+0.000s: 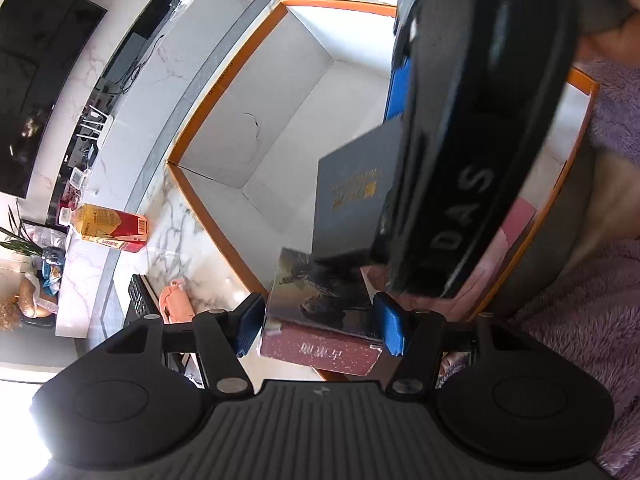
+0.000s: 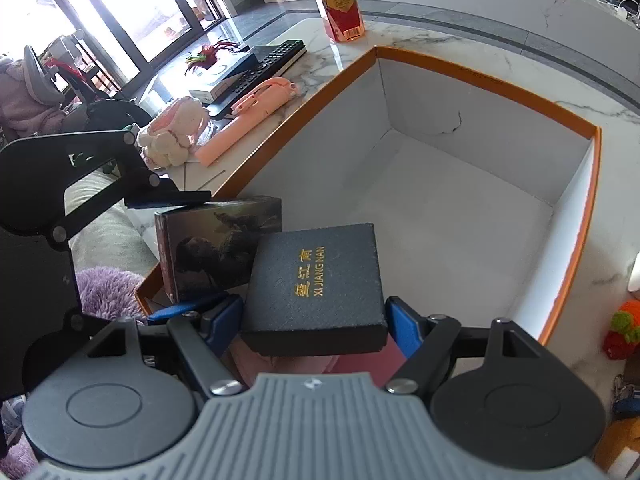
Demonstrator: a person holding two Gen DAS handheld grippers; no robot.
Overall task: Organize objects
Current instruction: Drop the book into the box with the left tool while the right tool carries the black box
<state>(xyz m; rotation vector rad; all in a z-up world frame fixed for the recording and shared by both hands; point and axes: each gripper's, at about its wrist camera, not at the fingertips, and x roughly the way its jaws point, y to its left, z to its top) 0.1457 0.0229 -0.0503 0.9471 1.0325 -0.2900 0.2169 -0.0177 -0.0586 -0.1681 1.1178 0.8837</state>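
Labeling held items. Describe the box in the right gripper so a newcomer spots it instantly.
Find the big orange-rimmed carton on the marble table. At its near corner the right gripper holds a square black box. Unlike the picture-covered box beside it, it is plain textured black with gold lettering.

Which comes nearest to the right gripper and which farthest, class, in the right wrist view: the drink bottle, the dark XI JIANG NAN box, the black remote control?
1. Dark XI JIANG NAN box: between the right gripper's blue pads, over the orange-rimmed box.
2. Black remote control: on the marble table, up and left, beyond the orange rim.
3. Drink bottle: standing at the table's far end, top of view.
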